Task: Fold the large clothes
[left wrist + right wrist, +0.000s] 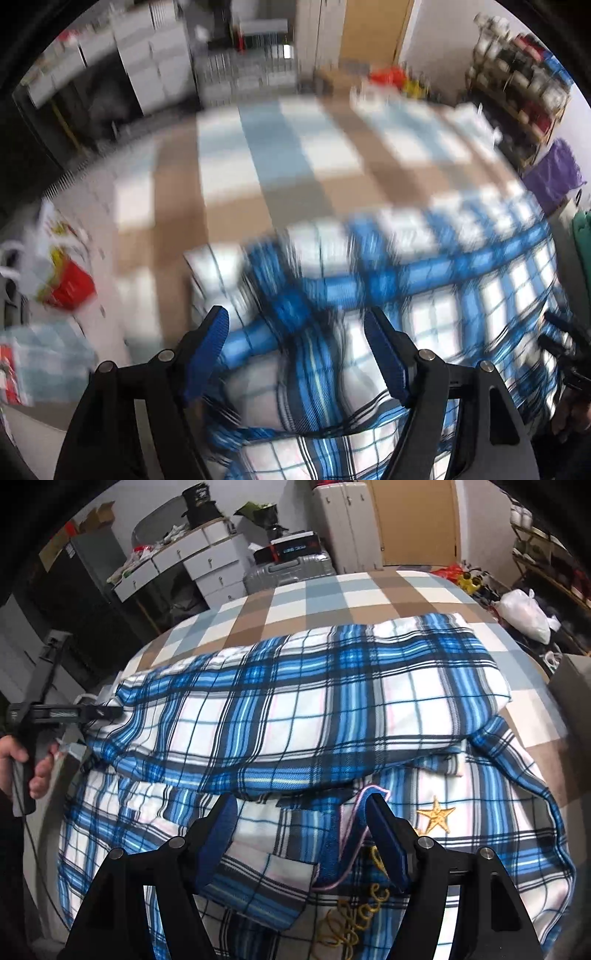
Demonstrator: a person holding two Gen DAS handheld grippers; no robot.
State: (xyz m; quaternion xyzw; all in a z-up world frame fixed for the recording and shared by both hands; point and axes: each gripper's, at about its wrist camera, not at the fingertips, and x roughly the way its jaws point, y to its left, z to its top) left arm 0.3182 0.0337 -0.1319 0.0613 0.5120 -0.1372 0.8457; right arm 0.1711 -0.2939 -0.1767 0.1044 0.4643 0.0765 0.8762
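**Right wrist view: plaid garment half folded on the bed, both claws apart**

The right wrist view shows a blue-and-white plaid garment [295,709] spread across a bed [332,590] with a checked cover. One long section is already laid crosswise over the lower part, where a gold embroidered star [436,814] shows. The right claw [301,834] hovers just above the cloth with its jaws apart, a pink-edged fold lying between them but not pinched. The left claw [295,350], held in a hand [22,764] at the garment's left end, also stands apart with nothing clamped; its own view is blurred, with plaid cloth directly under and between the jaws.

To fold well, I judge that each claw should take a firm bite on a single edge or corner, not a bunched layer. Both should then lift together and carry the cloth over evenly, so the folded section above does not drag or skew.
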